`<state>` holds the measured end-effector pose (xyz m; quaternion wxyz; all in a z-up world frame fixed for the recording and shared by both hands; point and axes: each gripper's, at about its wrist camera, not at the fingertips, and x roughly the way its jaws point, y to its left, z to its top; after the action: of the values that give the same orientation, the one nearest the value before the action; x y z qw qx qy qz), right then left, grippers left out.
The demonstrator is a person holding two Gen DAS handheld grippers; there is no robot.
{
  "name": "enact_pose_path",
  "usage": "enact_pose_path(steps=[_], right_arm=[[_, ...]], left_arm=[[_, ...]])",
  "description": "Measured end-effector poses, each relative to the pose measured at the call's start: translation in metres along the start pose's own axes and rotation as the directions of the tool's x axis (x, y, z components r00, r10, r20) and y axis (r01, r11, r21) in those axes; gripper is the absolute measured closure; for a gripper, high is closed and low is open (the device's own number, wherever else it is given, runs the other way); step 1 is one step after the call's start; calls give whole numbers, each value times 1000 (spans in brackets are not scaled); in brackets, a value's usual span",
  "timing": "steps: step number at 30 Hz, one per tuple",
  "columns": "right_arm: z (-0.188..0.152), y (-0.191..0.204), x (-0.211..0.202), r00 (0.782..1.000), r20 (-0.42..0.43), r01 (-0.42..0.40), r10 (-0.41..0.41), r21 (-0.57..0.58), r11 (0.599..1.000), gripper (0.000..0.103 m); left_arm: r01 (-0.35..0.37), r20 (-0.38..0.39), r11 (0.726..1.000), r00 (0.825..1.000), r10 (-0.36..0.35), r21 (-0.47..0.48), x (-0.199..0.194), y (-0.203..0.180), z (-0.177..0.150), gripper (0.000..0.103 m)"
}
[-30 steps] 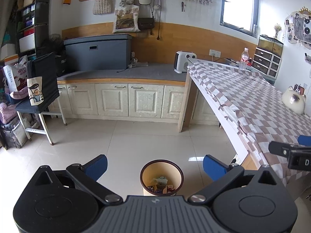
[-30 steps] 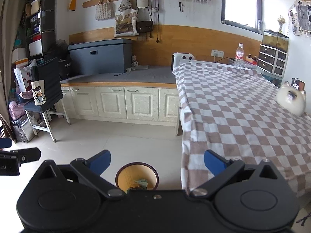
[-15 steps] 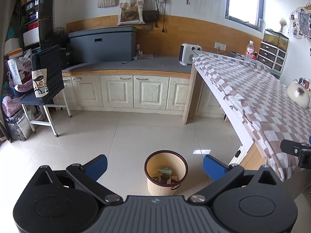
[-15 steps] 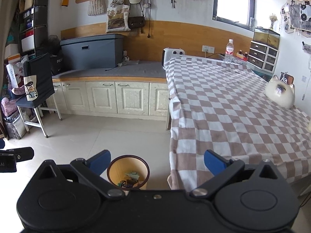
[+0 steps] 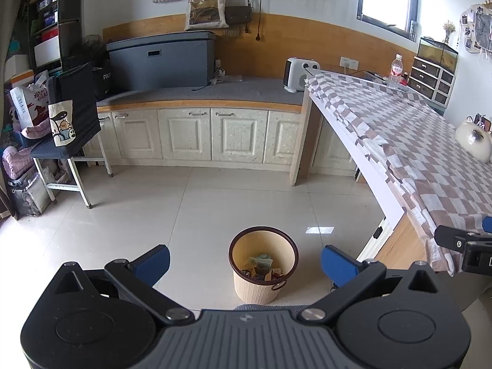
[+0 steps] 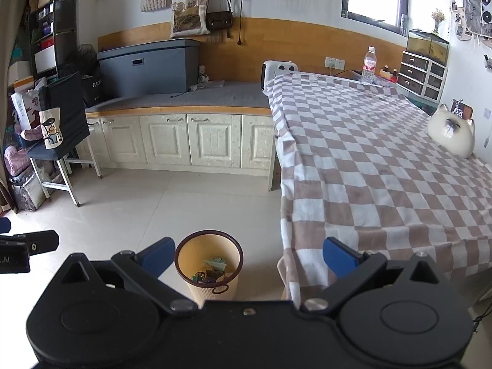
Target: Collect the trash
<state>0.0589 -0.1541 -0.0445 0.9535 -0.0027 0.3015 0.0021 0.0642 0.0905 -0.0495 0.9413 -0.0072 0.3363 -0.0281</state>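
Tiled floor carried the trash bin, part-filled with scraps, beside the checkered table. Left gripper and right gripper hung above, jaws wide apart, both empty.

Floor: pale glossy tiles, with a window glint at 3 o'clock of the bin.
Bin: ribbed beige plastic with a dark brown rim; paper scraps inside.
Cloth: matt woven fabric, brown-and-white checks, on the worktop.
Cupboards: cream panelled wood with metal handles.
Fingers: matt blue pads on black plastic.
Wall band: smooth wood.
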Motion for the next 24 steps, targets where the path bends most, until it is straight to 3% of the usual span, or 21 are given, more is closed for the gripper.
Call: enact_pose_path(steps=[24], right_arm=[[0,0,2,1000,3,7,-7,-8,1000,0]], left_arm=[[4,0,1000,1000,-4,7,1,-3,-1,0]])
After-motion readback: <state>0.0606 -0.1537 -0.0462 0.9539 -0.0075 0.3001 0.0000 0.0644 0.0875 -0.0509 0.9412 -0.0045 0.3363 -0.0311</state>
